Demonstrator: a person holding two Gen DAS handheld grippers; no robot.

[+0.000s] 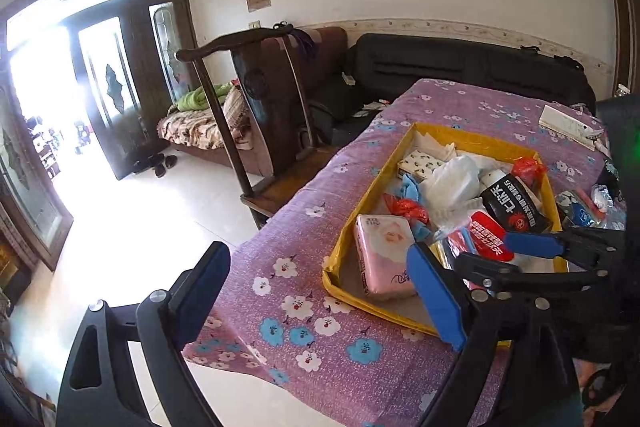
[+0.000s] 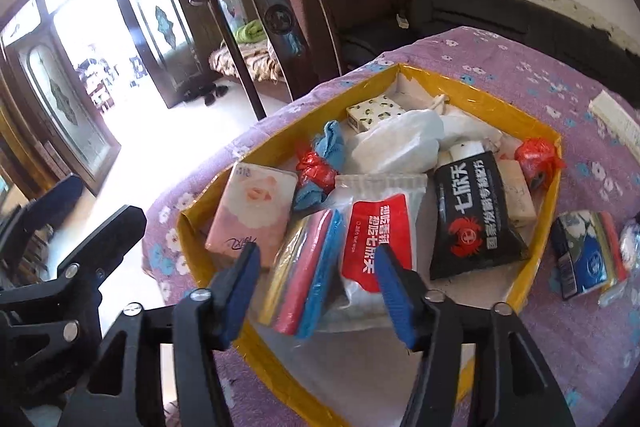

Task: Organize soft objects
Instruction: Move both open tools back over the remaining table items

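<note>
Both tongs wide, empty | yellow tray (image 2: 404, 71) crowded | blue pack (image 2: 588, 255) outside

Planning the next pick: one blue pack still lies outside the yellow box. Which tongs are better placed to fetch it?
Right, probably. The blue pack lies beside the yellow box on the right tongs' side; they are open and empty. The left tongs hang open off the opposite edge.

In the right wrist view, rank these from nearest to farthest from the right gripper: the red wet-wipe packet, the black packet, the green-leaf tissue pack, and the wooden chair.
From the right gripper, which is open:
1. Red wet-wipe packet, just ahead between the fingers.
2. Black packet, right of it in the yellow box.
3. Green-leaf tissue pack, at the box's far end.
4. Wooden chair, beyond the table.
</note>
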